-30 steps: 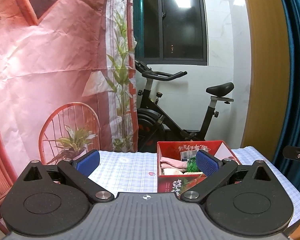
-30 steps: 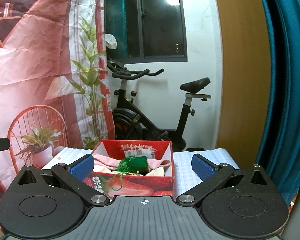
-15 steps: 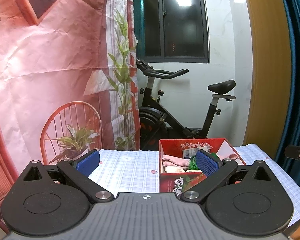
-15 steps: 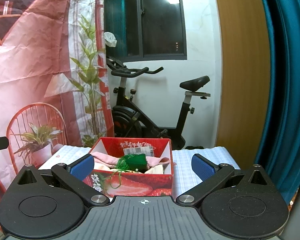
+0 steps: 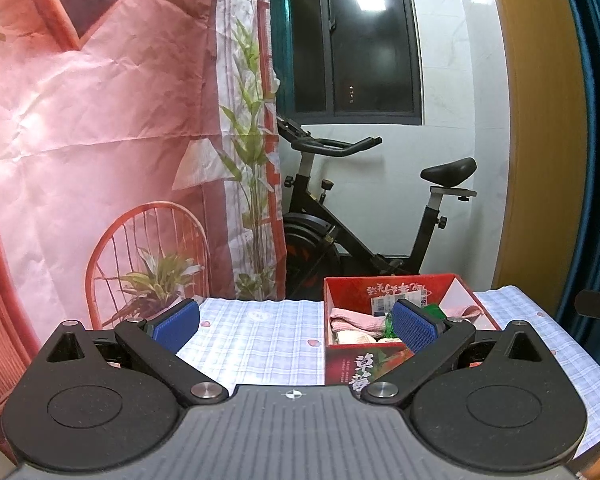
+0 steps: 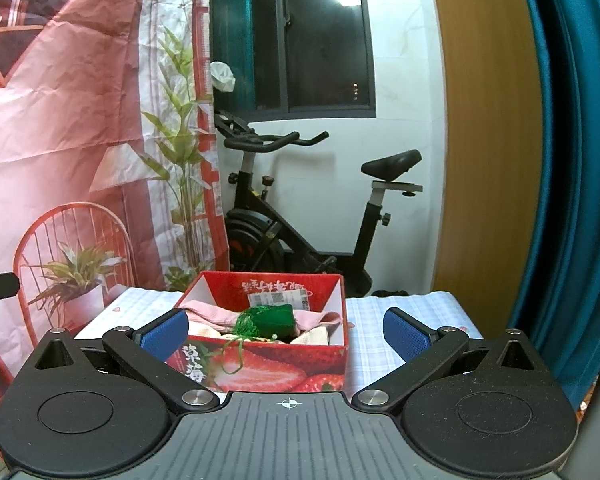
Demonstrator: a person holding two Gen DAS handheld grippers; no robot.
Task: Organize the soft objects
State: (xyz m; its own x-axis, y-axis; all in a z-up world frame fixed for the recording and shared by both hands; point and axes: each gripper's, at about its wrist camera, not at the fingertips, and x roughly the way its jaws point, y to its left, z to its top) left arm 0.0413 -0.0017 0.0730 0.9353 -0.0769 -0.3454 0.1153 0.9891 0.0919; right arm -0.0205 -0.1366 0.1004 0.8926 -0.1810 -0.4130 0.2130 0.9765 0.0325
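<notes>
A red strawberry-print box (image 6: 268, 368) stands on the checked tablecloth (image 5: 256, 340), and in the left wrist view the box (image 5: 364, 364) is right of centre. Inside lie a pink cloth (image 6: 216, 314), a green mesh bundle (image 6: 270, 320) and pale folded pieces (image 6: 316, 336). My left gripper (image 5: 296, 326) is open over bare tablecloth left of the box, with its right pad (image 5: 414, 330) in front of the box. Just short of the box, my right gripper (image 6: 286, 332) is open with nothing between its pads.
A black exercise bike (image 5: 364, 232) stands behind the table under a dark window. A pink printed backdrop (image 5: 100, 120) hangs on the left, and a blue curtain (image 6: 572, 160) and wooden panel on the right. The table's right edge (image 5: 580, 360) lies close.
Both grippers have pulled back and risen slightly, so the box looks a little smaller and lower. Both stayed open and the box contents have not moved.
</notes>
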